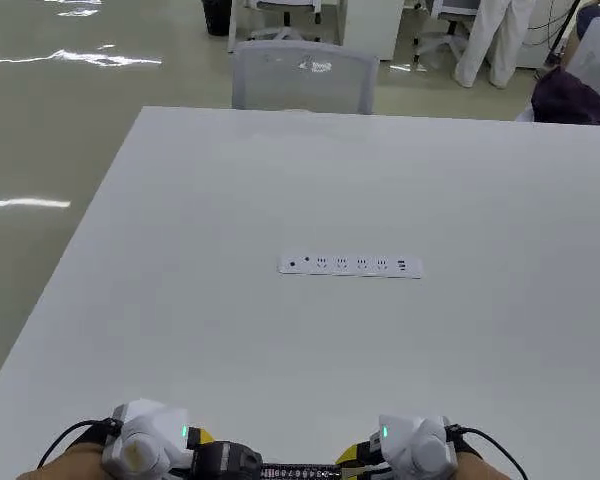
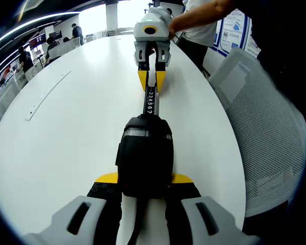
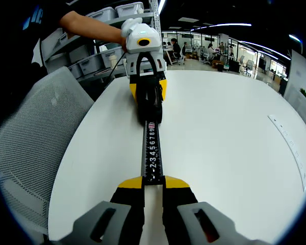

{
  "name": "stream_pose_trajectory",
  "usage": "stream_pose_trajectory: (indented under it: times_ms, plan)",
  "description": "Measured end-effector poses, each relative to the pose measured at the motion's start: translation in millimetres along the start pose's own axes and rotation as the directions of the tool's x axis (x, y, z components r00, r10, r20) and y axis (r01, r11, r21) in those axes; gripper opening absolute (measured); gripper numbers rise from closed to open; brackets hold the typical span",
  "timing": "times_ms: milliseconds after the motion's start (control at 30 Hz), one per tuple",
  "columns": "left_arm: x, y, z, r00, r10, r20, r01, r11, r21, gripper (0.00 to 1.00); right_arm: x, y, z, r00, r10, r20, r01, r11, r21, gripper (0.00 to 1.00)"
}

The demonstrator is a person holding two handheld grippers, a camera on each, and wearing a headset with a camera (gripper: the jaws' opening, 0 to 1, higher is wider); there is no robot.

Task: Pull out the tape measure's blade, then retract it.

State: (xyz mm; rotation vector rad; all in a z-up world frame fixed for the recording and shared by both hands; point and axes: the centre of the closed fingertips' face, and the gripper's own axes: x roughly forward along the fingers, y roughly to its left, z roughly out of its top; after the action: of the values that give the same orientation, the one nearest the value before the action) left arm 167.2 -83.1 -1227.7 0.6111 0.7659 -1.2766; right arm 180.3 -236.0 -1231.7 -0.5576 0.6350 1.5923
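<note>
On the white bench (image 1: 380, 180), at its near edge, our left hand-held gripper (image 2: 145, 179) clamps the tape measure (image 2: 144, 150) while our right hand-held gripper (image 3: 153, 182) pinches the tip of its blade (image 3: 152, 150), a short length drawn out. If that pinch slips, the blade may snap back.

white power strip (image 1: 349, 266) on white table (image 1: 180, 250), grey mesh chair (image 1: 302, 78) beyond

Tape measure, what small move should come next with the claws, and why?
Probably draw the right claw a little farther from the left claw. The left one is shut on the black case, the right pinches the tip of the blade, and just a short numbered stretch is out, so the pull looks unfinished.
</note>
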Motion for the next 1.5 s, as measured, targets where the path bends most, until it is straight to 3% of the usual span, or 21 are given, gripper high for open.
stream_pose_trajectory:
  times_ms: [1500]
  plan:
    - [0.9,0.4,0.0,1.0,-0.001,-0.006,0.001,1.0,-0.001,0.29,-19.6,-0.9,-19.0,0.9999,-0.012,0.0,0.012,0.999,0.034,0.1]
